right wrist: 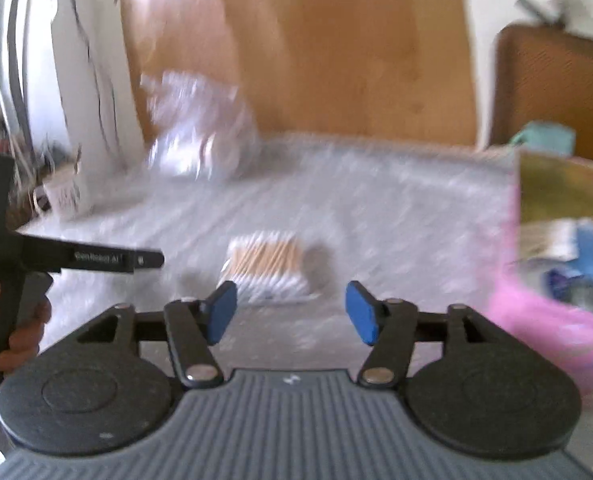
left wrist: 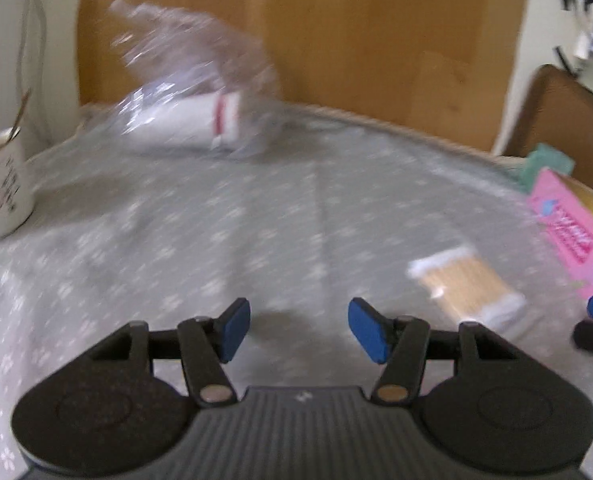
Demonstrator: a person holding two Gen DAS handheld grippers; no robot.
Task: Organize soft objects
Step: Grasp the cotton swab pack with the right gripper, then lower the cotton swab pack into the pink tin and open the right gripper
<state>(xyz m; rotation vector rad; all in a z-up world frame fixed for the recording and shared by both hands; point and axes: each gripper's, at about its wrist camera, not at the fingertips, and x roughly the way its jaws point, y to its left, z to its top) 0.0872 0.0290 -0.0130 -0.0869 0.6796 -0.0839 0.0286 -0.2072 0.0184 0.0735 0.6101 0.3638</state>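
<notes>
A pack of cotton swabs lies on the grey flowered tablecloth, just ahead of my right gripper, which is open and empty. The pack also shows in the left wrist view, to the right of my left gripper, which is open and empty above the cloth. A clear plastic bag holding a white item with a red band lies at the far left of the table; it shows blurred in the right wrist view. A pink box stands open at the right.
A white mug stands at the left edge. A wooden panel rises behind the table. A brown chair back and a teal object are at the far right. The left gripper's handle and hand show at left.
</notes>
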